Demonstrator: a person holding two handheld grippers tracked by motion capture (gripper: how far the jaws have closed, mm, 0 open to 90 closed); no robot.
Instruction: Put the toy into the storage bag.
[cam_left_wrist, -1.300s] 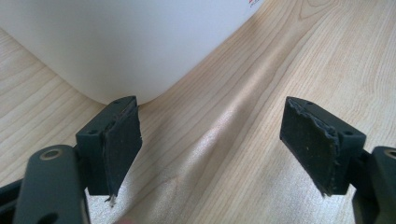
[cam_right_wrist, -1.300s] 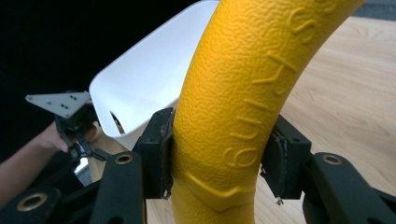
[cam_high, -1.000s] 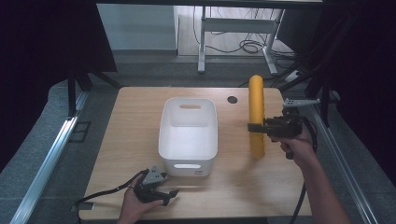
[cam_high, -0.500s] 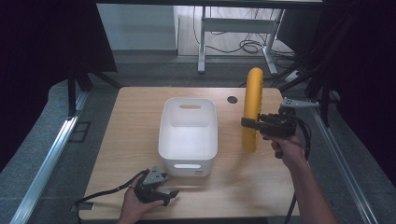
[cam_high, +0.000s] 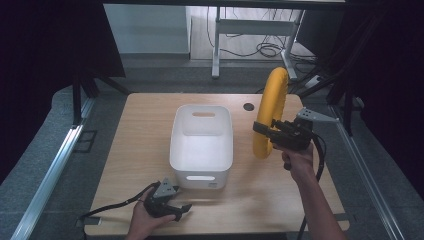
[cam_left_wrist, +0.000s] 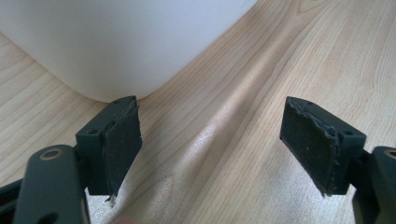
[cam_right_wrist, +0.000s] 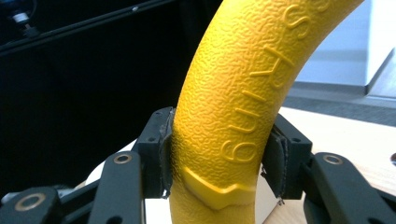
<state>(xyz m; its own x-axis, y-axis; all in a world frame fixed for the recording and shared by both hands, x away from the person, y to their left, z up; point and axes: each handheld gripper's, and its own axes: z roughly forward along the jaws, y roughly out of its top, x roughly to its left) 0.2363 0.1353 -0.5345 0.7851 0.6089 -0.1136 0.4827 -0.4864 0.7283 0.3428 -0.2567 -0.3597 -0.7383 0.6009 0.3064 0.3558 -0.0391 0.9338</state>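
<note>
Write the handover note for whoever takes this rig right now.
Right gripper: shut on the yellow foam roller, gripped near its lower end and held tilted up off the table, right of the white bin.
Left gripper: open, holding nothing, low over the table at the bin's near corner.
Done: roller picked up.
Left: probably placing it in the bin, which looks empty.
</note>
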